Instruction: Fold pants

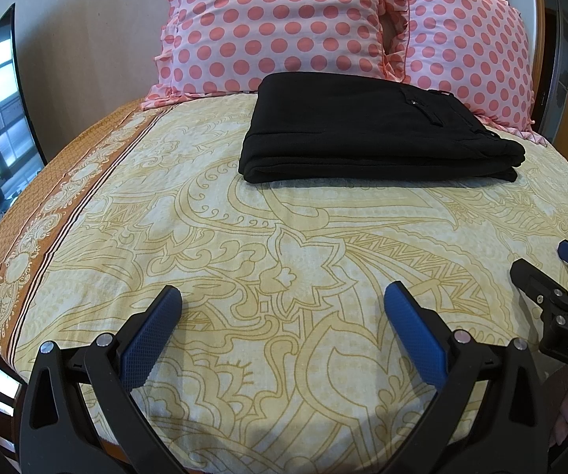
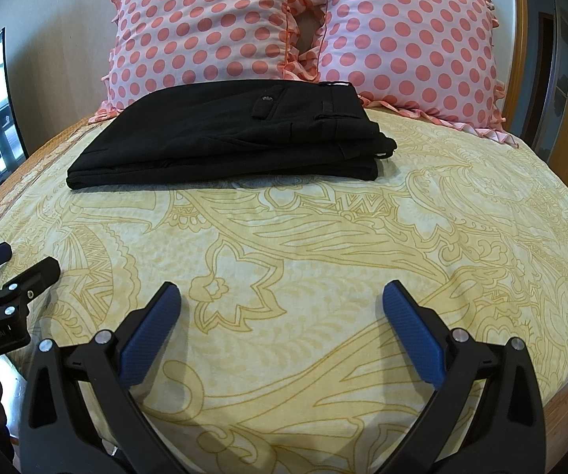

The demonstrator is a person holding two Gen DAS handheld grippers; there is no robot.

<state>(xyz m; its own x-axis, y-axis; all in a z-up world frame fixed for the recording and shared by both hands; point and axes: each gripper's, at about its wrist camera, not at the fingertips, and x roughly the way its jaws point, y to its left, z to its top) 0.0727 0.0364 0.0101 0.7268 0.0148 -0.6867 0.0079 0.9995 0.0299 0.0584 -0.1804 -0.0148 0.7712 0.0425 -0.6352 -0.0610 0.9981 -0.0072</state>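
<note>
The black pants (image 1: pixel 367 130) are seen folded into a compact stack on the bed (image 1: pixel 284 260), near its head edge, just in front of two pink dotted pillows (image 1: pixel 280 27). The left claw (image 1: pixel 283 296) is held released, jaws wide apart, nothing gripped, near the foot edge. The right claw (image 2: pixel 282 296) is likewise released and empty, well apart from the pants.
</note>
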